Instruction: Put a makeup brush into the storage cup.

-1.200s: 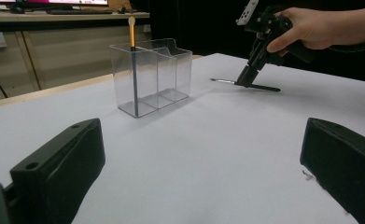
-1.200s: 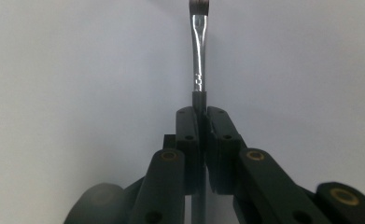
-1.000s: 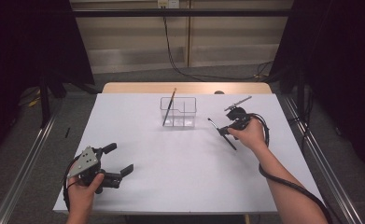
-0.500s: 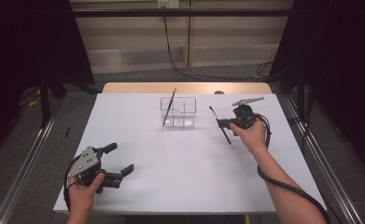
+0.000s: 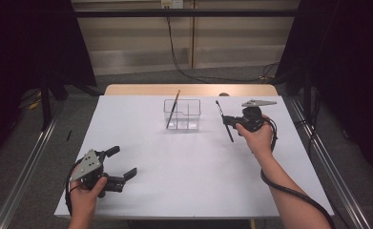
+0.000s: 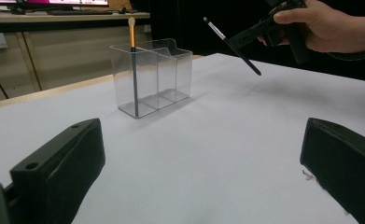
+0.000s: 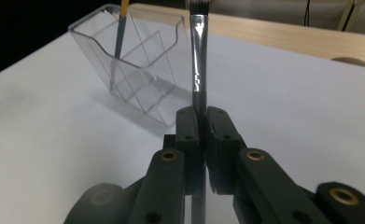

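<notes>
Holding a black makeup brush (image 5: 224,120) clenched in my right tool (image 5: 231,120), jaws pinched on its handle partway along, bristles uppermost, the whole thing lifted clear of the desk (image 5: 193,167) and just right of the clear organizer (image 5: 182,114). My left tool (image 5: 122,164) rests low at the near left corner, jaws spread wide, nothing between them.

Risks, as I judge them: the grip sits on a thin round handle, so the brush may pivot or slide in the pads if I tilt it quickly. Its lower end hangs below the jaws and could catch the organizer's rim on the way in, and that light plastic box, unheld, would likely skid or tip. The dividers make narrow compartments, so a slanted entry may jam against one.

Surroundings: a gold-handled brush (image 5: 172,109) already leans in the left compartment, well apart from my brush. Middle and right compartments look free. Beyond the white sheet a strip of wooden edge (image 5: 189,89) shows, and a small dark round object (image 5: 223,94) lies there.
</notes>
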